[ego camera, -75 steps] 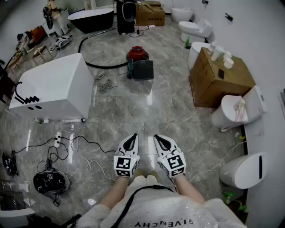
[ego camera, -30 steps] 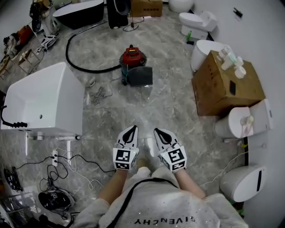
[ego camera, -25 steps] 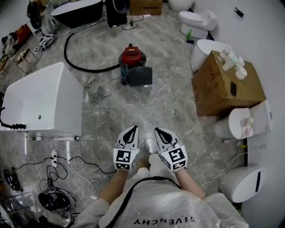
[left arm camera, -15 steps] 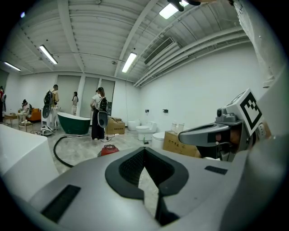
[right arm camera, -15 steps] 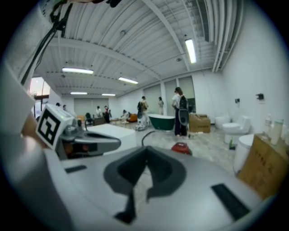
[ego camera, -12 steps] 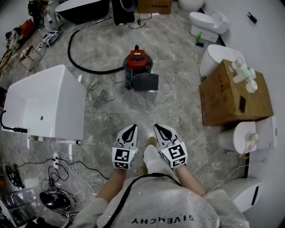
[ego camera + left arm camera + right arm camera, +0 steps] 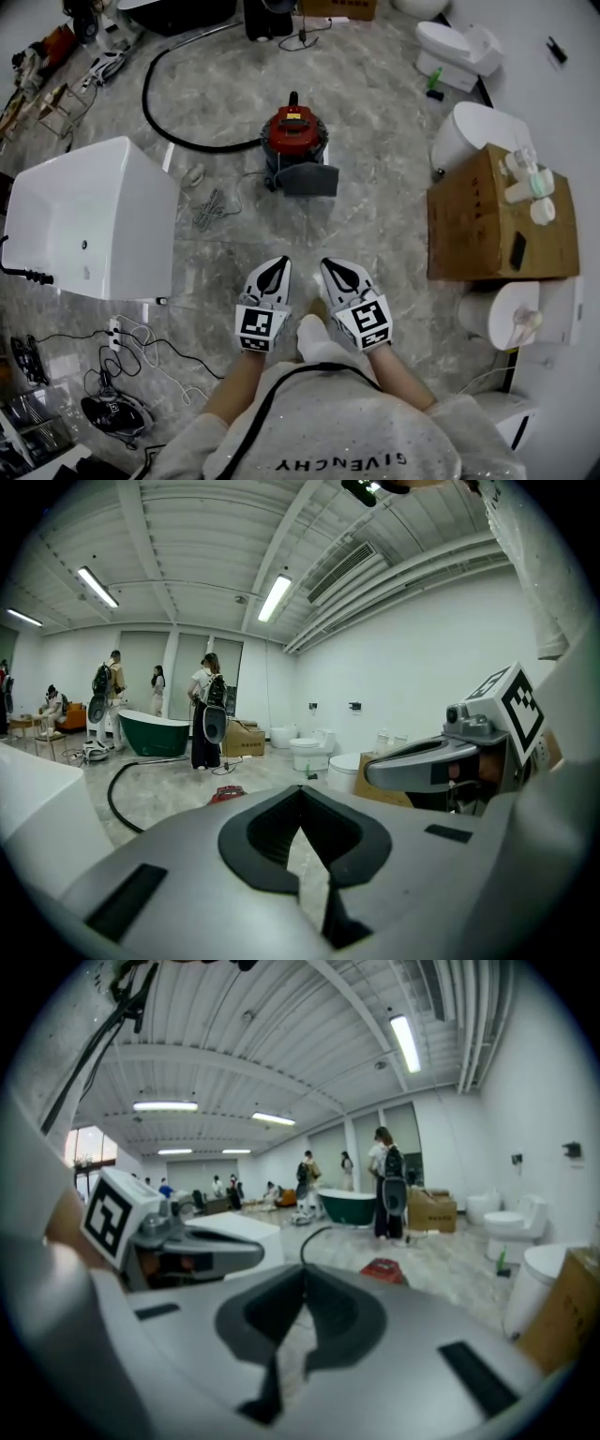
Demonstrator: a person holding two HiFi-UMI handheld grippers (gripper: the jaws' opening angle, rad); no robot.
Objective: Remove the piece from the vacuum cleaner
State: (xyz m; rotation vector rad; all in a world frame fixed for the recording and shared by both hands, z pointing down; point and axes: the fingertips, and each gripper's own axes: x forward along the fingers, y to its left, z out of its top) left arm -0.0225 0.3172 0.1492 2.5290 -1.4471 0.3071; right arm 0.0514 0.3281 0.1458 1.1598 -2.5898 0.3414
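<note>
A red drum vacuum cleaner (image 7: pixel 296 134) stands on the marble floor ahead, a dark flat piece (image 7: pixel 310 179) at its near side and a black hose (image 7: pixel 164 112) curving off to the far left. Its red top also peeks over the jaws as the vacuum cleaner (image 7: pixel 225 793) and as the vacuum cleaner (image 7: pixel 384 1269). My left gripper (image 7: pixel 273 271) and right gripper (image 7: pixel 337 273) are side by side, well short of the vacuum, both shut and empty, pointing toward it.
A white bathtub (image 7: pixel 89 214) stands to the left, a cardboard box (image 7: pixel 492 220) with bottles to the right, toilets (image 7: pixel 459 52) along the right wall. Loose cables (image 7: pixel 150 339) lie at the near left. People (image 7: pixel 202 710) stand far off beside a green tub (image 7: pixel 155 735).
The view has advanced across the floor: the vacuum cleaner sits nearer and lower in the head view than before. Both grippers stay shut and side by side.
</note>
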